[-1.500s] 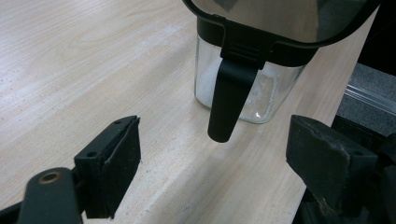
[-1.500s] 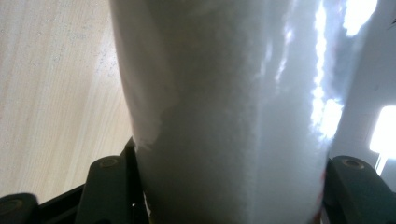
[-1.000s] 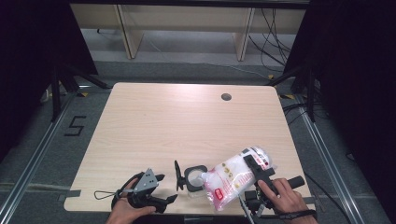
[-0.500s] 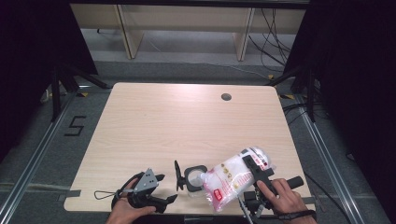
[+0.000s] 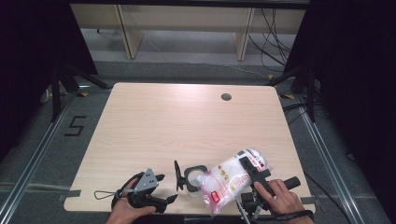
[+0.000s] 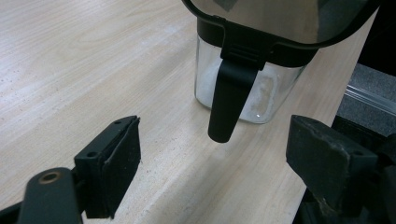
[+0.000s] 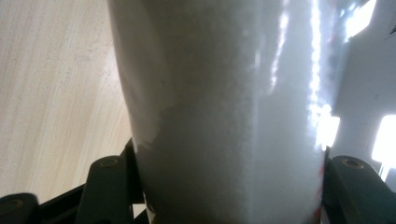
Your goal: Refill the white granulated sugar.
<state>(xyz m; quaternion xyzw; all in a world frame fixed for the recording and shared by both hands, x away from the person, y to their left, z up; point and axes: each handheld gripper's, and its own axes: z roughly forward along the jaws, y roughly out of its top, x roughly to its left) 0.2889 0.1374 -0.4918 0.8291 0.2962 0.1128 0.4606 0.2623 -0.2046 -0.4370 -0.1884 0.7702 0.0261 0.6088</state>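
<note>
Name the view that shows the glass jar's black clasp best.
The left gripper view: the clasp hangs large and sharp down the glass jar. The high view shows the jar small, partly behind the plastic bag. The right gripper view shows the bag.

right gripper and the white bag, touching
Touching: in the right gripper view both jaws of the right gripper press the sides of the white bag.

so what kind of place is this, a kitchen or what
More likely a lab or recording room than a kitchen: a bare wooden table with a cable hole, loose cables on the grey floor, and black curtains alongside.
</note>
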